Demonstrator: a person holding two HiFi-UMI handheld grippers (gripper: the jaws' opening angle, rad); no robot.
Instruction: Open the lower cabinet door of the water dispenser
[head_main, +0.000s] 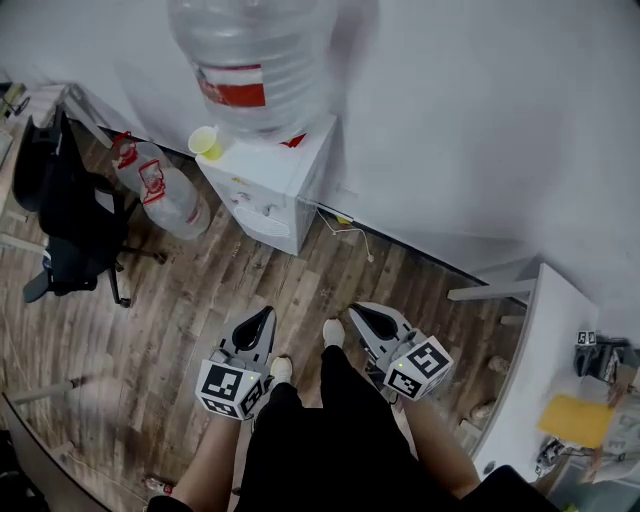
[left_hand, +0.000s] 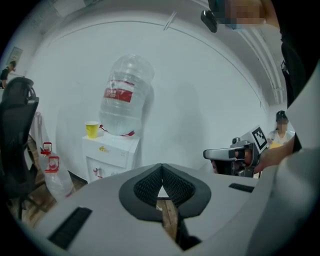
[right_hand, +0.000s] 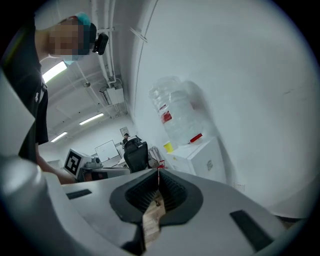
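The white water dispenser (head_main: 272, 188) stands against the wall, a large clear bottle (head_main: 255, 70) on top and a yellow cup (head_main: 205, 142) beside it. Its front faces down-left; the lower cabinet door is hardly visible from above. My left gripper (head_main: 262, 318) and right gripper (head_main: 358, 312) are both shut and empty, held side by side over the wooden floor, well short of the dispenser. The left gripper view shows the dispenser (left_hand: 112, 155) to the left of the shut left gripper (left_hand: 161, 167). In the right gripper view the dispenser (right_hand: 200, 157) lies to the right of the right gripper (right_hand: 159, 172).
Two spare water bottles (head_main: 160, 190) stand on the floor left of the dispenser. A black office chair (head_main: 65, 210) is farther left. A white cable (head_main: 345, 232) trails along the wall. A white table (head_main: 540, 370) with clutter is at the right.
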